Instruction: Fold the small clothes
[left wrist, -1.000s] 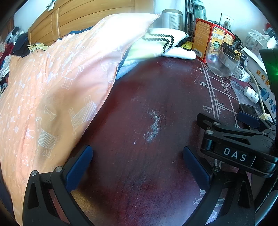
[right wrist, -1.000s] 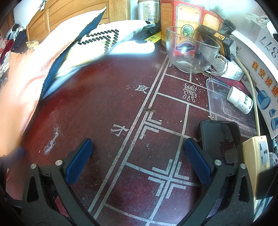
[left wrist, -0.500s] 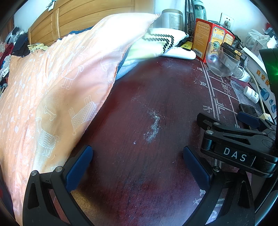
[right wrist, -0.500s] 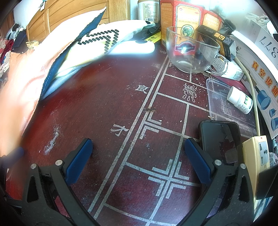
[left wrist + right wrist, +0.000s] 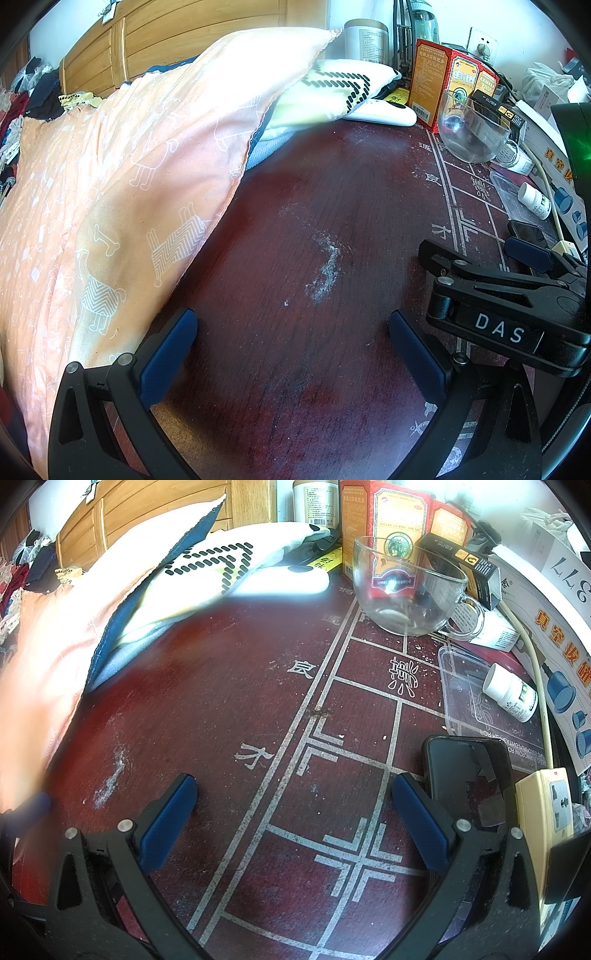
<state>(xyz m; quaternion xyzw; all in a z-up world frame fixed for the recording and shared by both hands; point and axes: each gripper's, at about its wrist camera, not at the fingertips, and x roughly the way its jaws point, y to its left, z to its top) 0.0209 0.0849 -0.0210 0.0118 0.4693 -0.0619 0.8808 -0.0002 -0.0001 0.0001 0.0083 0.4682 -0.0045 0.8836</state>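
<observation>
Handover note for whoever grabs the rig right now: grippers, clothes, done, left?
Left gripper: open, empty, over bare dark red table.
Right gripper: open, empty, over the table's white line markings, black phone by its right finger.
Clothes: orange printed fabric heaped at table's left edge; yellow-white patterned piece behind it, on blue cloth.
Done: no fold visible.
Left: pick a garment, spread it on the table, fold. Mind the glass cup.
</observation>
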